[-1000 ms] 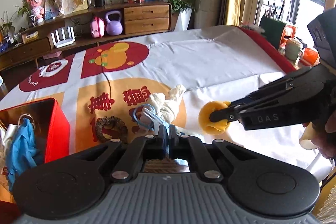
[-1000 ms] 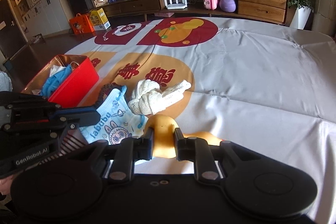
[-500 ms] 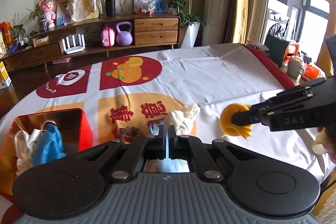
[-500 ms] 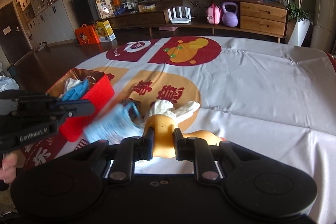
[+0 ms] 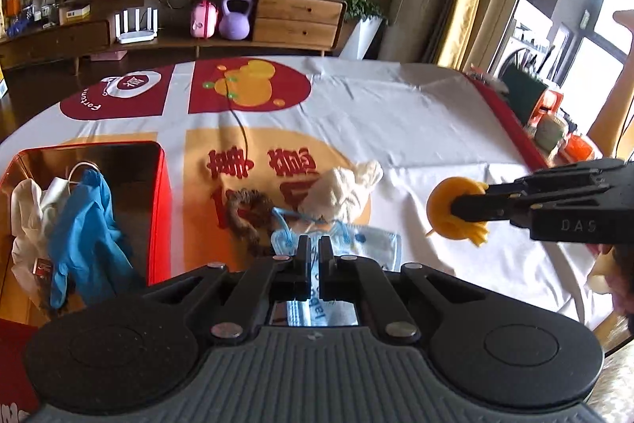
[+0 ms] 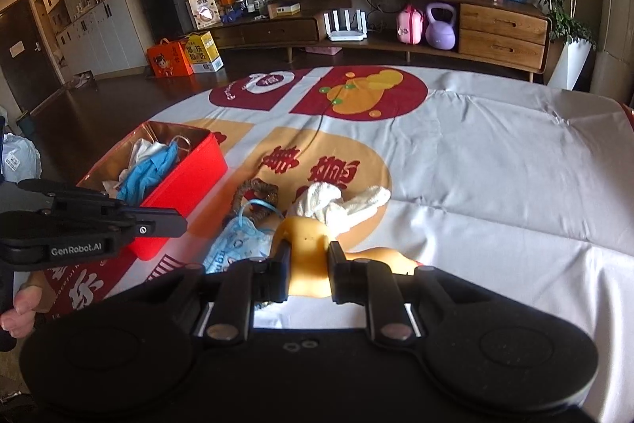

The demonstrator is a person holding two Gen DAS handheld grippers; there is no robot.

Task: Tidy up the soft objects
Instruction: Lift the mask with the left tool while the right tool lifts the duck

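My right gripper [image 6: 310, 258] is shut on a yellow rubber toy [image 6: 307, 244], also in the left wrist view [image 5: 455, 211], held above the cloth. My left gripper [image 5: 313, 256] has its jaws nearly closed with a small gap; the blue printed face mask [image 5: 348, 244] lies on the table just beyond its tips, also in the right wrist view [image 6: 237, 242]. I cannot tell whether it still pinches the mask. A white sock bundle [image 5: 340, 191] and a brown scrunchie [image 5: 247, 211] lie beside the mask. The red box [image 5: 160, 209] at the left holds a blue glove [image 5: 85, 217] and white cloth.
The table is covered by a white cloth with red and orange prints [image 5: 396, 117]. A red table edge [image 5: 507, 121] runs at the right with cups and containers [image 5: 550, 131] beyond. A wooden sideboard [image 6: 499, 26] stands across the room.
The mask, hanging in the air from my left gripper half a second ago, now lies on the table near the scrunchie. The left gripper has shifted left, toward the red box. The right gripper holds the yellow toy throughout.
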